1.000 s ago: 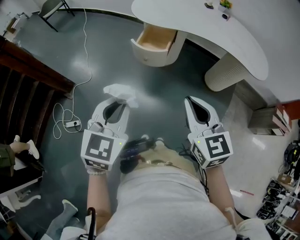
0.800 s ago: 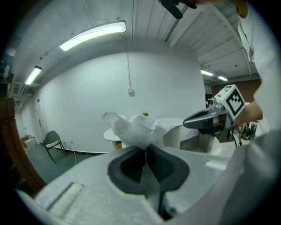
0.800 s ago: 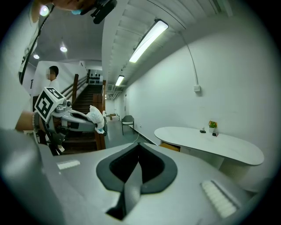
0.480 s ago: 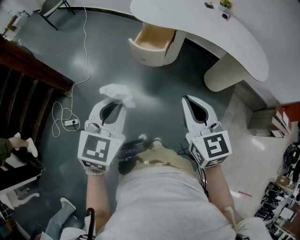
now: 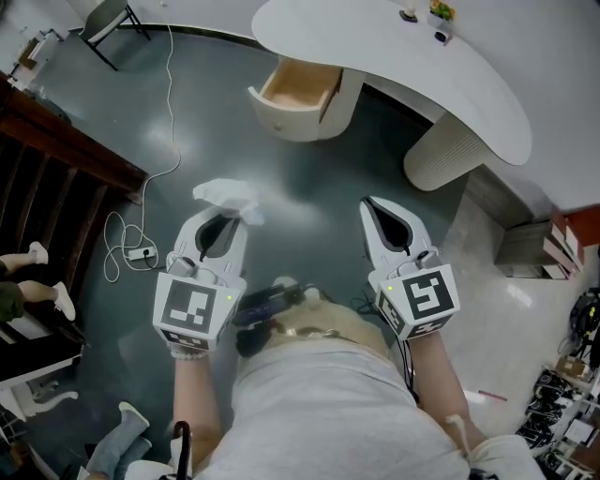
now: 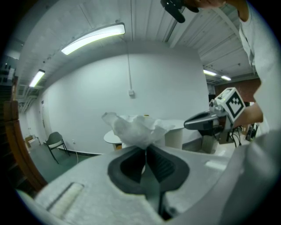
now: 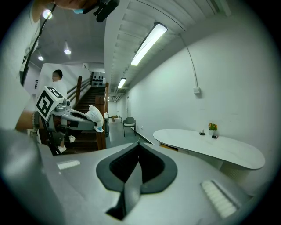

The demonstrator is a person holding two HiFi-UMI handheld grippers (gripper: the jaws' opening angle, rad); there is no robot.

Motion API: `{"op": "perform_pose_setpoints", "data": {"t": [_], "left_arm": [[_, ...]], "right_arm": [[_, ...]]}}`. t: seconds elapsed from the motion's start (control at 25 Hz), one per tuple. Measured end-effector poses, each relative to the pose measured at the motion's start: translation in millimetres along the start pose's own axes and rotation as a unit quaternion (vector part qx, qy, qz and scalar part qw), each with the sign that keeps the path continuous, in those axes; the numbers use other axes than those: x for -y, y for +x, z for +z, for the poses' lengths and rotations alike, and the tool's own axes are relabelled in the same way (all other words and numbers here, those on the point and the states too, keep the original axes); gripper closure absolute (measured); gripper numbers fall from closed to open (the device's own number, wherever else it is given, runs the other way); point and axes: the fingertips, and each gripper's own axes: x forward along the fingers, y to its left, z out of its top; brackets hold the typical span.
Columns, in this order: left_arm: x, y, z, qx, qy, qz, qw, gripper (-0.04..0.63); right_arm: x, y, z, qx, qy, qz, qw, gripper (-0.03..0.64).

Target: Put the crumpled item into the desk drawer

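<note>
Two white plastic grippers, left gripper (image 5: 234, 215) and right gripper (image 5: 367, 202); one crumpled white tissue (image 5: 225, 194); one curved white desk (image 5: 375, 47); one open wood-lined drawer (image 5: 298, 86); one dark chair (image 5: 105, 14); one white cable (image 5: 171, 84).

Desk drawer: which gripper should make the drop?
Left. The left gripper is shut on the crumpled tissue, with the open drawer ahead; the right gripper is shut and empty.

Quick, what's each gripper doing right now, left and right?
Left gripper: closed, holding the crumpled white item.
Right gripper: closed, empty.
</note>
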Motion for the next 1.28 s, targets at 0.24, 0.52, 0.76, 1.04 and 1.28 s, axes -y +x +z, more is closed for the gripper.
{"op": "perform_pose_setpoints", "data": {"t": [0.24, 0.52, 0.76, 1.04, 1.28], "left_arm": [[12, 4, 6, 0.004, 0.003, 0.001, 1.0000, 0.588], [12, 8, 9, 0.010, 0.020, -0.004, 0.9997, 0.588], [2, 22, 11, 0.013, 0.029, -0.007, 0.9995, 0.588], [-19, 48, 10, 0.013, 0.029, -0.024, 0.9992, 0.588], [-48, 76, 17, 0.015, 0.028, -0.030, 0.9991, 0.588]], "right_arm": [[10, -12, -3, 0.007, 0.000, -0.006, 1.000, 0.612], [14, -13, -4, 0.013, 0.003, -0.012, 1.000, 0.612], [22, -2, -4, 0.011, 0.009, -0.024, 1.000, 0.612], [38, 24, 1, 0.004, 0.009, -0.037, 0.999, 0.612], [52, 59, 12, 0.004, 0.006, -0.038, 0.999, 0.612]]}}
